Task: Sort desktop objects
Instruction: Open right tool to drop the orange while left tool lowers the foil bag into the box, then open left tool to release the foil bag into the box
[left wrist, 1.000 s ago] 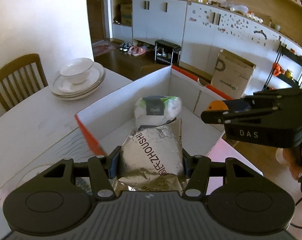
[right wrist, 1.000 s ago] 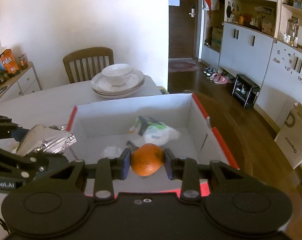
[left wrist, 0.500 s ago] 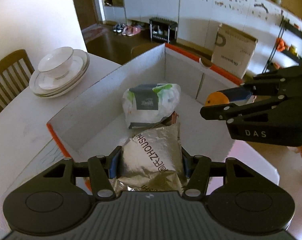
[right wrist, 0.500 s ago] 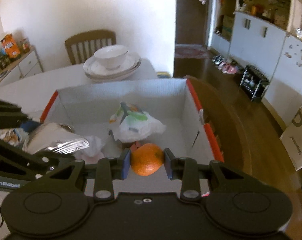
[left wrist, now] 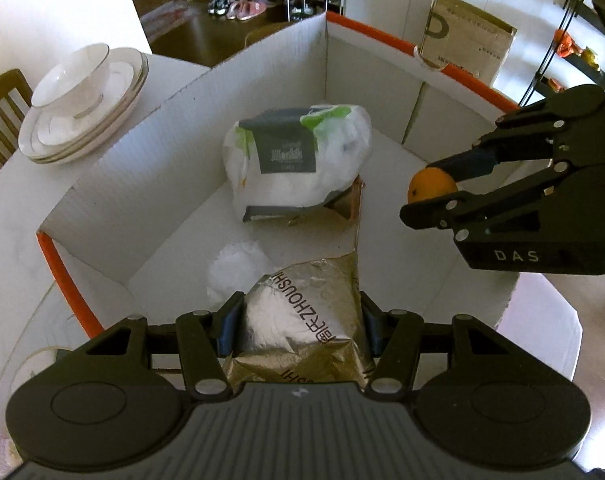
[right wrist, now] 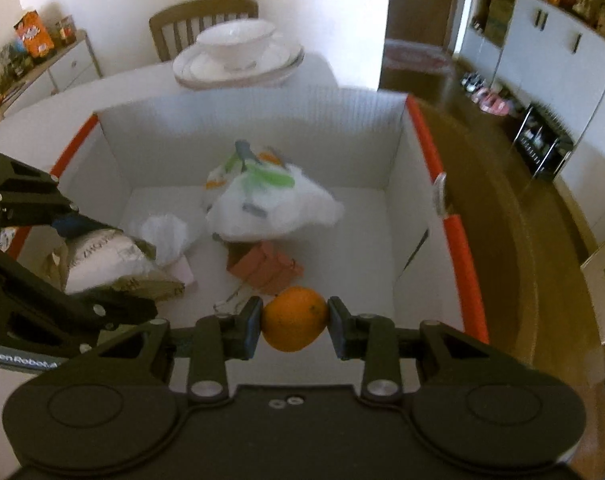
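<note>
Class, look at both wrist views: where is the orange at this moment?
The orange is clamped in the right gripper, held above the white box near its right side, over the reddish packet.

Left wrist view looks steeply down into the white box (left wrist: 262, 92) from its near edge, close in. Right wrist view peers in from the adjacent side; both share the box interior and the plate stack (right wrist: 238, 60).

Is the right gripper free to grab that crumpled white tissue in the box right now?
Probably not: the right gripper is shut on the orange, and the foil bag in the left gripper hangs beside the tissue.
</note>
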A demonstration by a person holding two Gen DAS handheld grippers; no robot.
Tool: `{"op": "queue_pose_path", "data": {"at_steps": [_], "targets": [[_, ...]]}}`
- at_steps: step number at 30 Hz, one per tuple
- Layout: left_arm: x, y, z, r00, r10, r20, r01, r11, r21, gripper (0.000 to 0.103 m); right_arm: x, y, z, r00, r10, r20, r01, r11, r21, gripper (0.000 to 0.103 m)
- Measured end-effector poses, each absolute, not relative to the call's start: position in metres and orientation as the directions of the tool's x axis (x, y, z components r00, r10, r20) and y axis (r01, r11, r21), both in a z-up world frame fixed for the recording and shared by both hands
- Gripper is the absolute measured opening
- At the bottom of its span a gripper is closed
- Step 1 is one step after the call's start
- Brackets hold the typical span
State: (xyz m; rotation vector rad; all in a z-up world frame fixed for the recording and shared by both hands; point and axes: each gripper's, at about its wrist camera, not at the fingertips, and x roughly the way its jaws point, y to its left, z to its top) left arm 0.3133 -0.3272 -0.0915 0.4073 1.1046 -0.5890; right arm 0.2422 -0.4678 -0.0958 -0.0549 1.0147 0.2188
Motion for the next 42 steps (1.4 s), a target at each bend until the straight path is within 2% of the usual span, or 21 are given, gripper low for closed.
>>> {"op": "queue_pose_path", "data": {"at_steps": [13,15,19,28,33,42], "targets": [[0.324,-0.327,-0.108,0.207,-0.217,-0.954,0.634,0.772,-0.038,0.057,0.258,-0.463,-0.105,0.42,0.161,-0.893,-0.242,0.968,0.06,0.035],[0.325,-0.325,-0.109,0.195,-0.22,-0.956,0.63,0.775,-0.05,0.057,0.259,-0.464,-0.105,0.415,0.155,-0.896,-0.241,0.969,0.056,0.037],[0.322,-0.324,-0.106,0.214,-0.22,-0.952,0.64,0.768,-0.034,0.063,0.257,-0.466,-0.104,0.416,0.164,-0.894,-0.237,0.969,0.067,0.043],[0.311,-0.315,-0.093,0.277,-0.249,-0.928,0.637,0.771,-0.017,0.065,0.247,-0.472,-0.09,0.451,0.195,-0.871,-0.229,0.969,0.099,0.053],[0.303,-0.303,-0.078,0.311,-0.306,-0.9,0.627,0.778,-0.048,0.069,0.241,-0.472,-0.082,0.473,0.197,-0.859,-0.227,0.969,0.097,0.064],[0.281,-0.292,-0.052,0.376,-0.38,-0.845,0.613,0.786,-0.08,0.07,0.227,-0.471,-0.063,0.506,0.224,-0.833,-0.217,0.968,0.128,0.07]]}}
